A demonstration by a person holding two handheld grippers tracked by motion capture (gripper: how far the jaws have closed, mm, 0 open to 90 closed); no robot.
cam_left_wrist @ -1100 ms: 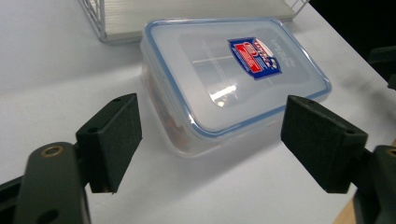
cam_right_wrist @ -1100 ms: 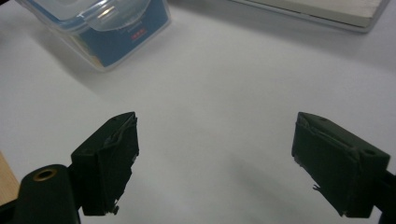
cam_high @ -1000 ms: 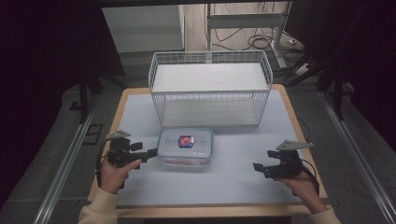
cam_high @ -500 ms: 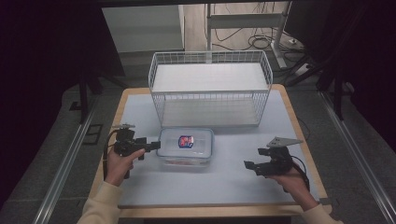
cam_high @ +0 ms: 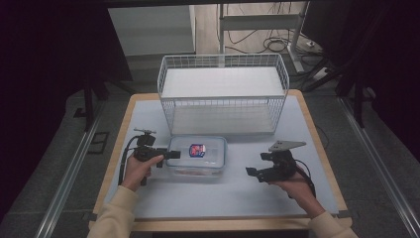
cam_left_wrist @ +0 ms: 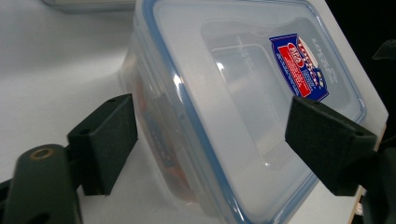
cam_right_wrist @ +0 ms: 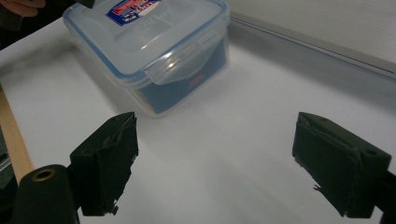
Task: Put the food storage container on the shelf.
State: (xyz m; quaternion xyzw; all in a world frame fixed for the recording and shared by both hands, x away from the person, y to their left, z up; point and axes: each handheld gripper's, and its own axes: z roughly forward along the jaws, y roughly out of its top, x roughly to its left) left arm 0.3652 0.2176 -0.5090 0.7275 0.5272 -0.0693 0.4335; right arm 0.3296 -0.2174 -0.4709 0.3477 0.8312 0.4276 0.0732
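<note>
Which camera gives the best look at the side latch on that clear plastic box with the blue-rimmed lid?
The right gripper view: the clear side latch faces it, folded down. The left gripper view shows the lid instead; the high view shows the box too small.

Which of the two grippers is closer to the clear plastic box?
The left gripper: its open jaws reach around the end of the box. The right gripper is apart from it, over bare table.

Left gripper [cam_high: 171, 154] and right gripper [cam_high: 251, 172], fingers wide apart, forearms low

High view looks down; both tool views closely share the container [cam_high: 197, 156].
</note>
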